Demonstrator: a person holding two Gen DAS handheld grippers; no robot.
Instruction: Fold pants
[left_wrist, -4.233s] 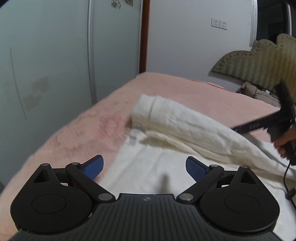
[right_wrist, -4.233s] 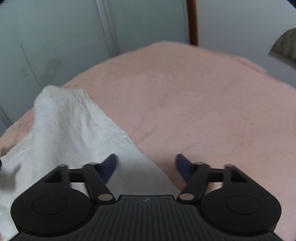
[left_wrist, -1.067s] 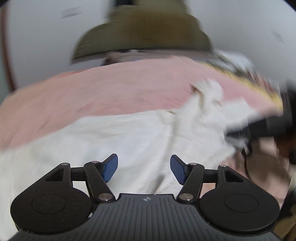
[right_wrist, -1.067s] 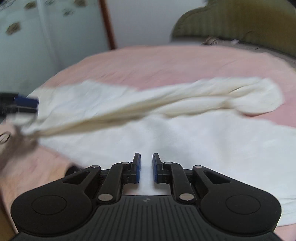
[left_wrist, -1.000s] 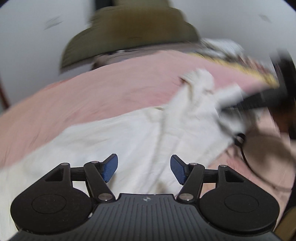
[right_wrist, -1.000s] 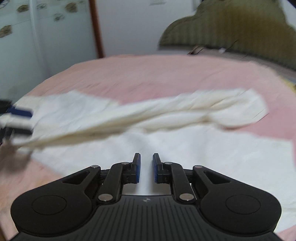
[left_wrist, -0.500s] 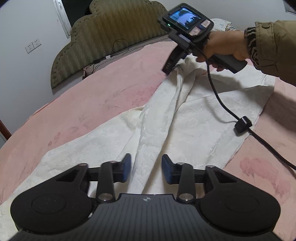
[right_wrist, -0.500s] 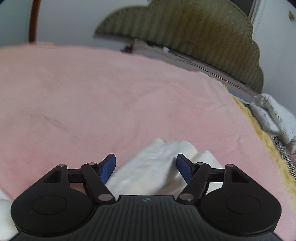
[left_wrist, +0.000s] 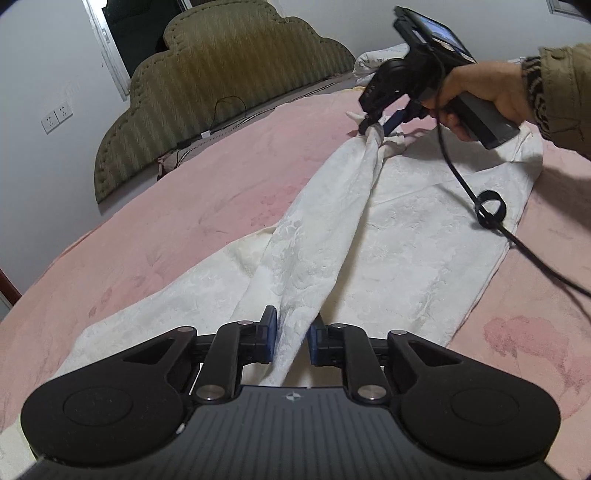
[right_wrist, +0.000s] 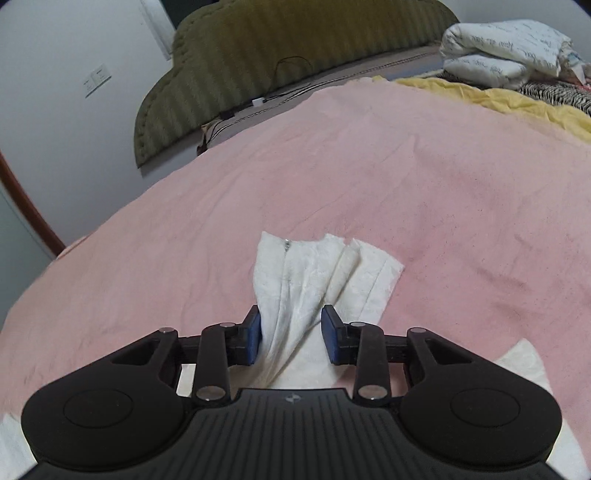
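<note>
Pants (left_wrist: 388, 236): white, lying spread on the pink bed cover (left_wrist: 221, 177), running from the near edge up toward the headboard (left_wrist: 221, 74). One long fold is lifted up off the rest, like a ridge pulled between the two claws.
Left gripper (left_wrist: 291, 339): its blue pads have just been closing, and now they pinch the near end of the lifted fold. The cloth sits squeezed between them.
Right gripper (right_wrist: 291, 332): its jaws have just been closing too. A bunched end of the white cloth (right_wrist: 317, 280) sits between the blue pads. The left pad touches the cloth. I cannot tell if the right pad presses on it. In the left view the bunched cloth hangs from its tip.
Hand (left_wrist: 476, 92): holds the right gripper's handle, with a green sleeve (left_wrist: 565, 96) behind it.
Cable (left_wrist: 491, 218): black, hanging from the right gripper across the pants.
Bedding (right_wrist: 506, 48): white and folded, at the far right corner of the bed, beside a yellow blanket (right_wrist: 498, 96).
</note>
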